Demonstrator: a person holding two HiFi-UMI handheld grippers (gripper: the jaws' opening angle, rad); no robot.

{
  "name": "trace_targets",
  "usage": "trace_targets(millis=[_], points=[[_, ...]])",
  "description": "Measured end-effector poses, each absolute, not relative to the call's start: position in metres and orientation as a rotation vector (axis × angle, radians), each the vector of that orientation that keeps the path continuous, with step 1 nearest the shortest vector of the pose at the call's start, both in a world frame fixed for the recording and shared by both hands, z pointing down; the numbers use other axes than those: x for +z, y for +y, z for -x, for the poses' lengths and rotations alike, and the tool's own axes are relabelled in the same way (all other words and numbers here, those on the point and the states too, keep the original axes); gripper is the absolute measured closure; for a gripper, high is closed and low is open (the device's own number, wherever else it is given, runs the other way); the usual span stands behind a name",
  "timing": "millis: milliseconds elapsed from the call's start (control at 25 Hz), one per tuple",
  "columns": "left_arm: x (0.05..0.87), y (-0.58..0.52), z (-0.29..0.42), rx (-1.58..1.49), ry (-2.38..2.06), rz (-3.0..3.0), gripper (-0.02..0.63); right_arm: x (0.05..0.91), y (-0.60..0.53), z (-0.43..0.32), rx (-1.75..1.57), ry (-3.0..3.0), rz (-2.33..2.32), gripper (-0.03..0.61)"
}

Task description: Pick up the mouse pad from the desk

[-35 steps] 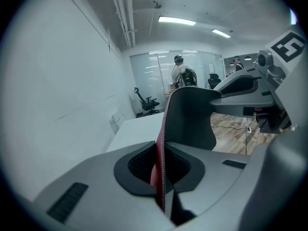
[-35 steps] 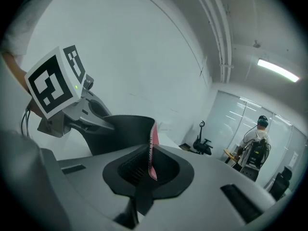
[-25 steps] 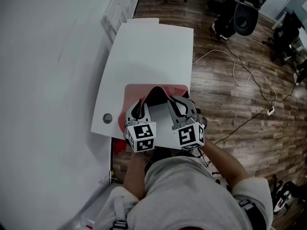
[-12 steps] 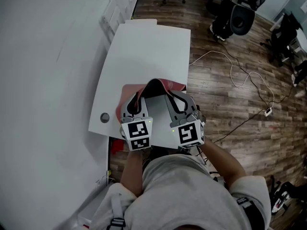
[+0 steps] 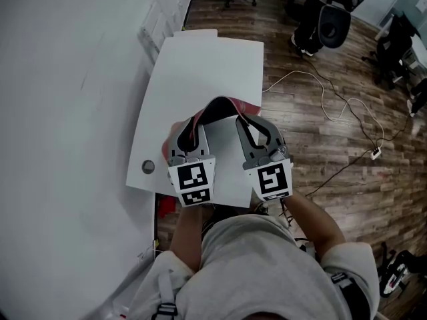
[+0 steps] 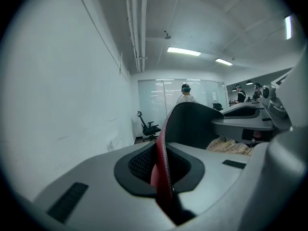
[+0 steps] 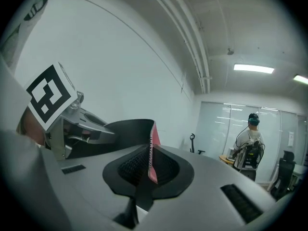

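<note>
A white wall [image 5: 60, 112] is seen along the left side, with the white desk [image 5: 207, 65] set against it; a round cable hole [image 5: 148, 167] is cut into the desk at its near left corner. Just right of that hole, over the near edge of the desk, the left gripper [image 5: 195, 122] is held, its jaws clamped together on 1 edge of the mouse pad [image 5: 217, 109]. The mouse pad, red on 1 face and black on the other, is bowed upward into an arch between the 2 grippers, above the near edge of the desk, black face toward the camera. Whether its hanging left part touches the desk cannot be told. The other edge of the pad is pinched in the closed jaws of the right gripper [image 5: 240, 120], which is held beside the left one, near the desk's near right corner. Further right, a light cable [image 5: 333, 99] is trailed across the wooden floor [image 5: 320, 152].
</note>
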State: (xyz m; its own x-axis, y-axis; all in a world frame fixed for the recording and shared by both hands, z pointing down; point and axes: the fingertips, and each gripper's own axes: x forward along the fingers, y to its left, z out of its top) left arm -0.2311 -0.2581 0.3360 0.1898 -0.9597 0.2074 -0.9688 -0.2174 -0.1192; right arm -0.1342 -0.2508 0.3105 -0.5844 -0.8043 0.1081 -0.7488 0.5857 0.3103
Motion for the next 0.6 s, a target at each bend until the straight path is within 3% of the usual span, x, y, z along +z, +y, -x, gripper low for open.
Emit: trace_targets(millis=[600], points=[[0.27,-0.245,0.211,0.111,-1.989,-2.458,0.586,0.243,-0.229,0.11,-0.416,-2.707,-1.409,0.528]])
